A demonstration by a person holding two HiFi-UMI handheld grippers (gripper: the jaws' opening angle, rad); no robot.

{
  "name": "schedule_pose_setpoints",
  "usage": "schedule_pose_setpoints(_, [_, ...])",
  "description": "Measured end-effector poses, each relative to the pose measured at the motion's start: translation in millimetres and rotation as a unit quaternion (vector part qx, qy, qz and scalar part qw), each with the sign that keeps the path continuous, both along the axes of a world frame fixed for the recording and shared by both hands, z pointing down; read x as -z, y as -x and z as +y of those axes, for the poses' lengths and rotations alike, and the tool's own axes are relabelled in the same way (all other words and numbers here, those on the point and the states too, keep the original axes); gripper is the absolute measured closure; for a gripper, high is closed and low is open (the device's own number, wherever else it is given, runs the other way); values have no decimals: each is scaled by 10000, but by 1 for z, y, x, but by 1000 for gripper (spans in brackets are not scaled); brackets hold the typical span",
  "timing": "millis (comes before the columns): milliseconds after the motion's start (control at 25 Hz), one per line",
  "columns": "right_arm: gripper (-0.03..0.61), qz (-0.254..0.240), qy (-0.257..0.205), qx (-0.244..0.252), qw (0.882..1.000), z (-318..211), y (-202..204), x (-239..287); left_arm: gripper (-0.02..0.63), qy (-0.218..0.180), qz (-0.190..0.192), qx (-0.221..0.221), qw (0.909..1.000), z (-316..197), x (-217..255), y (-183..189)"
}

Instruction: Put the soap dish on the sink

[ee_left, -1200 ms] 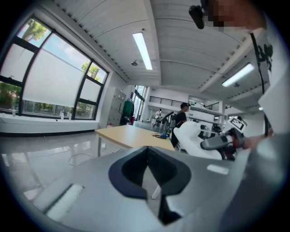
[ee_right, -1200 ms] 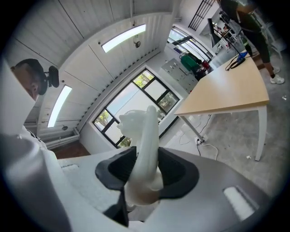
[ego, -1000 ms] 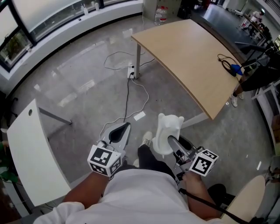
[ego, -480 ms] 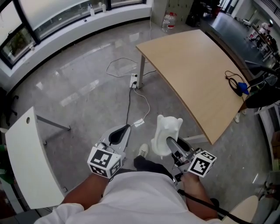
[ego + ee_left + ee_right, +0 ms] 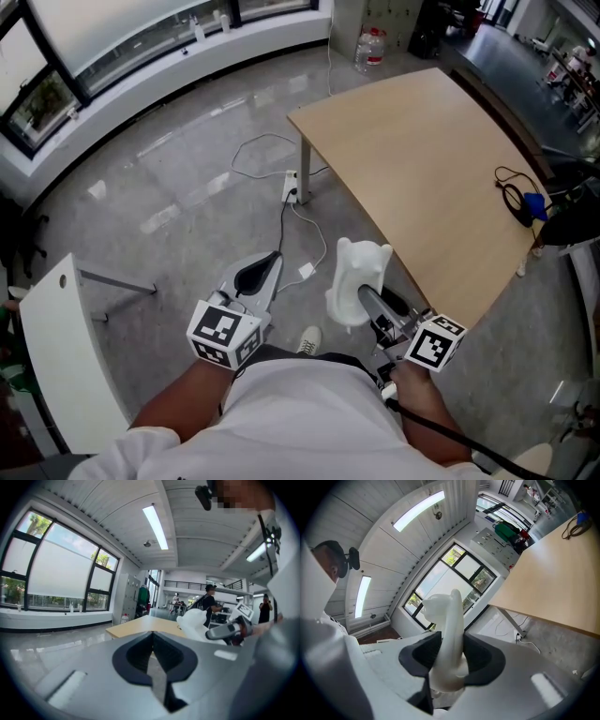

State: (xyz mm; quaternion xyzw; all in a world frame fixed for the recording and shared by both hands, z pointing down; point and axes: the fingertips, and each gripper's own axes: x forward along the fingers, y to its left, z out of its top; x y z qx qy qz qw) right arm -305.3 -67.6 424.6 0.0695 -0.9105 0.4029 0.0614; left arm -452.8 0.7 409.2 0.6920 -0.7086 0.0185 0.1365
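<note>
The white soap dish (image 5: 359,275) stands on edge between the jaws of my right gripper (image 5: 367,302), which is shut on it. In the right gripper view the soap dish (image 5: 449,634) rises up out of the dark pads of that gripper (image 5: 451,656). My left gripper (image 5: 269,265) is held level beside it at the left, jaws together and nothing in them. In the left gripper view the left gripper (image 5: 153,637) has its jaws meeting along a seam, and the soap dish (image 5: 194,623) shows off to the right. No sink is in view.
A wooden table (image 5: 422,159) stands ahead on the right above the grey floor. A white tabletop (image 5: 61,347) lies at the left. A power strip with cables (image 5: 292,190) lies on the floor near the table leg. A water bottle (image 5: 371,47) stands far back.
The floor and the wooden table have slid through the head view as the person walks. Both grippers keep their places in front of the body, the soap dish still held.
</note>
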Motion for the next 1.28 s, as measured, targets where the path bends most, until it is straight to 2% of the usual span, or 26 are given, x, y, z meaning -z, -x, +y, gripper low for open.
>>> schedule_pose_setpoints(280, [433, -111, 39, -84, 9999, -34, 2, 5, 606, 106, 8, -64, 9999, -30, 3, 0])
schedule_pose_setpoints(800, [433, -183, 67, -274, 9994, -62, 4, -1, 606, 119, -45, -222, 9997, -62, 2, 5])
schedule_pose_setpoints(1080, [433, -180, 30, -512, 9985, -89, 2, -5, 606, 41, -55, -493, 9988, -105, -1, 9])
schedule_pose_setpoints(1280, [433, -128, 56, -862, 9962, -112, 2, -13, 606, 26, -24, -883, 9961, -142, -7, 9])
